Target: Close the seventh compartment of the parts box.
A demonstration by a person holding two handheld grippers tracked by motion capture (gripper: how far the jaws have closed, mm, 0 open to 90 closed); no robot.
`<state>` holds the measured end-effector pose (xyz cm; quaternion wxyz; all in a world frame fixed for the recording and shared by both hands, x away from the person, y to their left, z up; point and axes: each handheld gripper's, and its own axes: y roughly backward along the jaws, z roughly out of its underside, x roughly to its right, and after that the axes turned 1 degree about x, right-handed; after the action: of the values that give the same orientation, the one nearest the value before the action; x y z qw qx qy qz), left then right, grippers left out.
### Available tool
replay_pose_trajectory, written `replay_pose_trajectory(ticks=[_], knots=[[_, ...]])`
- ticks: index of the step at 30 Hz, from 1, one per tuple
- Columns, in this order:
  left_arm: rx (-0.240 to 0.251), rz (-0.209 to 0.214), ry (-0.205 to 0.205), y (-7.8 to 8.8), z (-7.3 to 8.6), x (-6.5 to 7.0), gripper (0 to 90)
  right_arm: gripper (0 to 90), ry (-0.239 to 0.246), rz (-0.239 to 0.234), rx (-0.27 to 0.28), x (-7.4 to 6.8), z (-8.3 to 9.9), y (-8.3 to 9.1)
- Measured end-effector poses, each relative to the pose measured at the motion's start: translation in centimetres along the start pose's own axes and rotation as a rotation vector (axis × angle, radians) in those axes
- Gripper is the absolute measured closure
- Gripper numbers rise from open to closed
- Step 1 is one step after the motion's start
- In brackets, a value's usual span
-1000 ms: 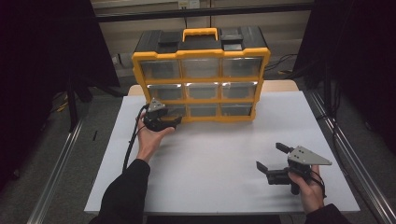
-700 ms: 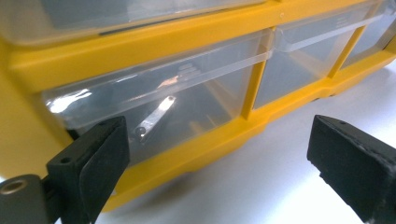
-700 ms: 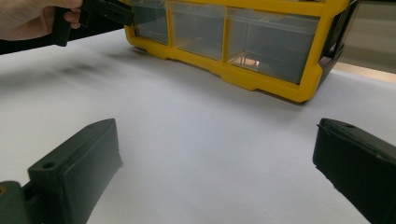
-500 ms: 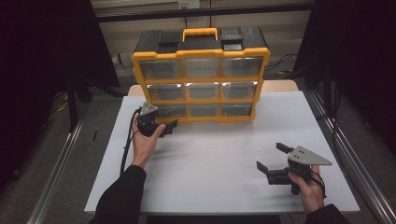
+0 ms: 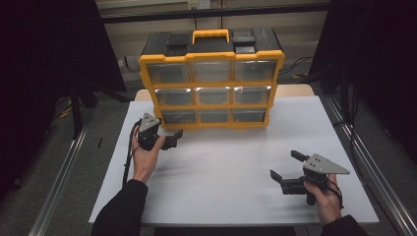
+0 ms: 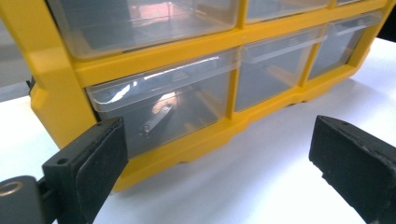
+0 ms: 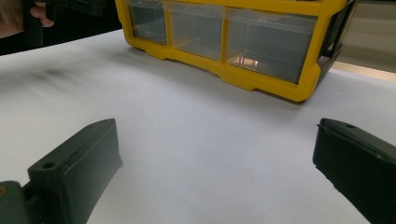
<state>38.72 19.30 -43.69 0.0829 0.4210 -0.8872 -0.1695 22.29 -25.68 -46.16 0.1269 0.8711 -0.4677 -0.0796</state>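
A yellow organiser (image 5: 211, 81) with clear drawers stands at the back of the white table (image 5: 231, 196). My left gripper (image 5: 173, 139) hovers just in front of its lower left corner, open with nothing between the jaws, which have just been opening wider. In the left gripper view, the gripper (image 6: 217, 140) faces the bottom-left drawer (image 6: 163, 105), which is closed and holds a small metal piece (image 6: 156, 119). My right gripper (image 5: 286, 165) is held low near the table's front right, open and holding nothing. From there, the right gripper (image 7: 217, 135) points across bare table at the organiser (image 7: 261, 74).
A black and yellow handle (image 5: 210, 35) tops the organiser. Metal rails (image 5: 364, 162) run along both sides of the table. White tabletop stretches between the two hands.
My left hand has drawn back from the organiser's lower left drawer, toward the near side and slightly left. The right gripper has stayed where it was.
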Motion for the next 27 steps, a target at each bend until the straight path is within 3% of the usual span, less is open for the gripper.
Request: replay_pose_trajectory(ticks=[5, 9, 12, 23, 27], knots=[[-0.003, -0.008, -0.053, 0.3, 0.0, 1.1, 4.3, 0.4, -0.001, 0.002, 0.000, 0.1, 0.0, 0.1], [0.006, 0.025, -0.053, 0.6, 0.1, 1.8, 4.3, 0.4, 0.001, 0.000, 0.000, 0.0, 0.0, 0.0], [0.000, 0.005, -0.063, 1.0, 0.3, 2.4, 5.0, 0.4, 0.001, -0.001, -0.001, 0.0, 0.0, 0.1], [0.012, 0.017, -0.053, 2.7, 0.9, 3.3, 4.8, 0.4, 0.004, 0.000, 0.001, 0.0, 0.0, 0.1], [0.017, -0.003, -0.031, 3.5, 1.1, 3.6, 4.7, 0.4, 0.004, 0.001, 0.001, 0.0, 0.0, 0.0]])
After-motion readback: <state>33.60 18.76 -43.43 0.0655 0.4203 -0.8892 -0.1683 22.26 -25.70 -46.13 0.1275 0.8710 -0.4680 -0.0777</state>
